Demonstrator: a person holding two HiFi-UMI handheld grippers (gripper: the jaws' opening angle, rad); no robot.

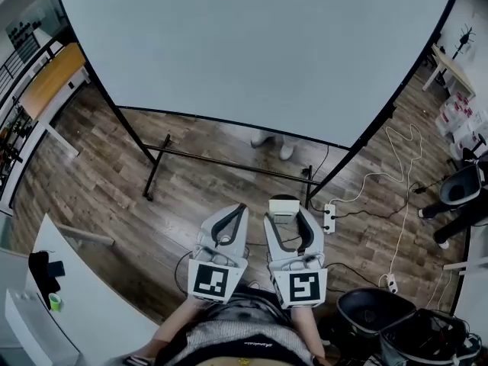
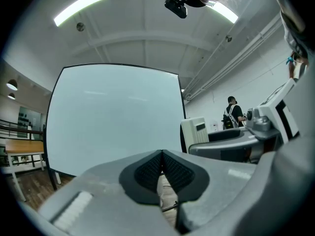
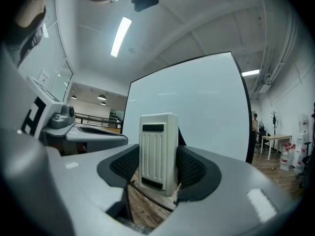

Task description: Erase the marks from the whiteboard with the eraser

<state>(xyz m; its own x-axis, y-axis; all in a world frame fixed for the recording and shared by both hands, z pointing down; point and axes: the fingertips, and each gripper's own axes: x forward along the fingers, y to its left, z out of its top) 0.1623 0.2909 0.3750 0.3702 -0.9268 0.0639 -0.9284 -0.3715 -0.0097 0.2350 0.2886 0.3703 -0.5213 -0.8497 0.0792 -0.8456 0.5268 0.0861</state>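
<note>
- The right gripper [image 3: 158,167] clamps the white eraser [image 3: 158,141] upright between its jaws.
- The left gripper [image 2: 162,157] has its jaws pressed together.
- The whiteboard [image 1: 259,52] stands ahead, apart from both, with wooden floor [image 1: 191,193] between.

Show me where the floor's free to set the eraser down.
Bare floor lies on the left, between the whiteboard stand's leg and the white table. The right side is crowded: cable, power strip, chair.
</note>
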